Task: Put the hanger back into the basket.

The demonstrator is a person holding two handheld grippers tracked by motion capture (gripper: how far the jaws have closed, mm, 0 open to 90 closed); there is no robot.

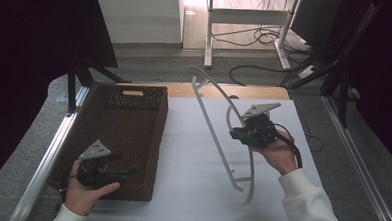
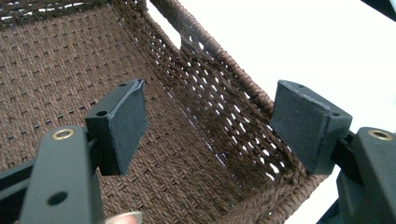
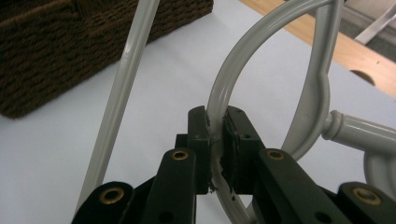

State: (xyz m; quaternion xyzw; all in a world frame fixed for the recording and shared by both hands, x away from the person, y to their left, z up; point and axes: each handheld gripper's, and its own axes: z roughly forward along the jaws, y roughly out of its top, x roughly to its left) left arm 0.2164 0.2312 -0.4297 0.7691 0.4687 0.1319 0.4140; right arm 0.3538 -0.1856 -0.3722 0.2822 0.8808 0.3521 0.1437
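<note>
Clamping a white wire frame (image 3: 219, 98), the right gripper (image 3: 215, 140) has both pads shut tight on one curved rod of it, approx. mid-loop. In the high view the right gripper (image 1: 240, 133) holds the frame (image 1: 209, 111) tilted above the white table surface (image 1: 182, 155), lower end near the table's front edge, upper end reaching toward the far side. The left gripper (image 2: 210, 126) is released, jaws wide apart w/ nothing between them, hovering over the near end of the brown woven basket (image 2: 187, 158); in the high view it (image 1: 124, 168) sits at the basket's (image 1: 118, 137) front corner.

Step in hand, judged: carry phase, frame lifted, basket as probable destination. Next move req.: swing frame left over the rim w/o snagging, lower it lengthwise inside, then let go. Left gripper may need to clear out or steady the basket.
</note>
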